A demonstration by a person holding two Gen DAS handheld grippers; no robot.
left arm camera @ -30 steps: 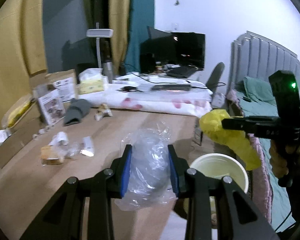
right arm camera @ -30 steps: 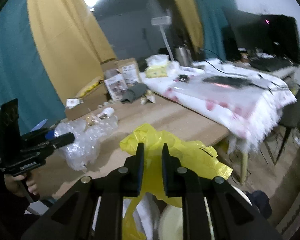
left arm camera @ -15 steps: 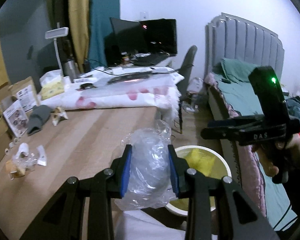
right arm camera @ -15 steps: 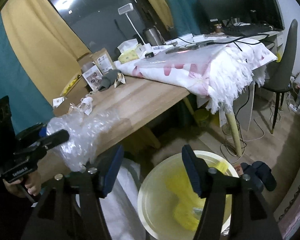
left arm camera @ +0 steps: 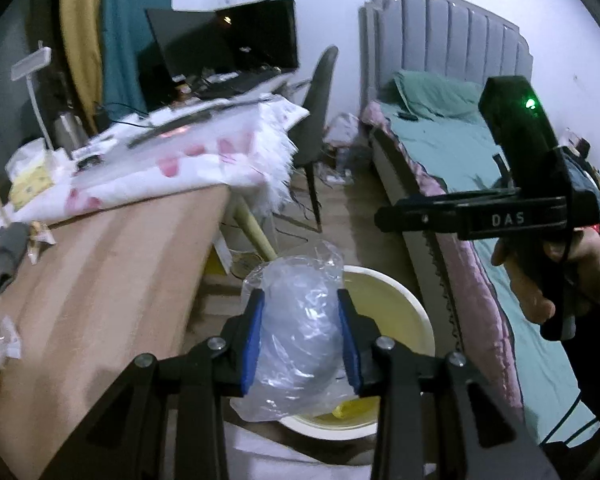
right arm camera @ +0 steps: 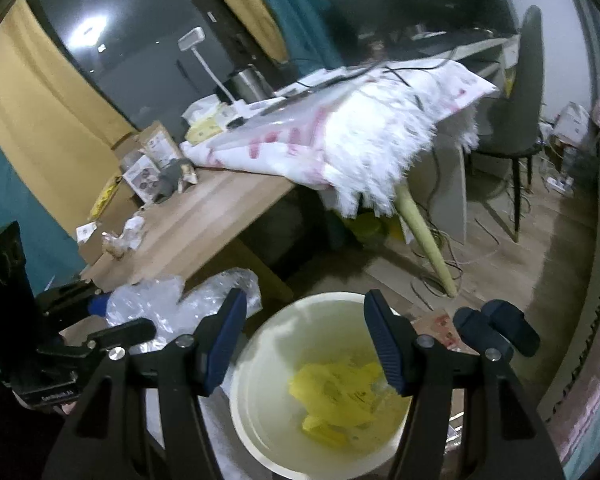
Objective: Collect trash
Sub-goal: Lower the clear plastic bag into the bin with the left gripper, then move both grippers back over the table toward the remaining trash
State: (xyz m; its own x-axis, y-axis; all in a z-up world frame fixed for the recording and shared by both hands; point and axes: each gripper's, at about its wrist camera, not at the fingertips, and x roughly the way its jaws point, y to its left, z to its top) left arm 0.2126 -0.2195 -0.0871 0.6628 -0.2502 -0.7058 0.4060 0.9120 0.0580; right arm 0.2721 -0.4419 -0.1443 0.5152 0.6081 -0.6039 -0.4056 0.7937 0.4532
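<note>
Bedroom: wooden table (left arm camera: 100, 280), cream bin (right arm camera: 260, 420) on floor, bed (left arm camera: 452, 152) beside.

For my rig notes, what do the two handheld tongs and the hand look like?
Both tongs, left and right, are black linkage frames with silver pivot bolts and blue ribbed pads. The right unit's body reads "DAS" and shows a green light. A bare hand grips its handle; a thin black cable trails down.

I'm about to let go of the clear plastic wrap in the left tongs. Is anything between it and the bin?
Nothing visible. The plastic wrap, pinched in the left tongs, hangs over the near rim of the open bin. Inside lies only the yellow bag. The right tongs are open above the bin, off to one side.
</note>
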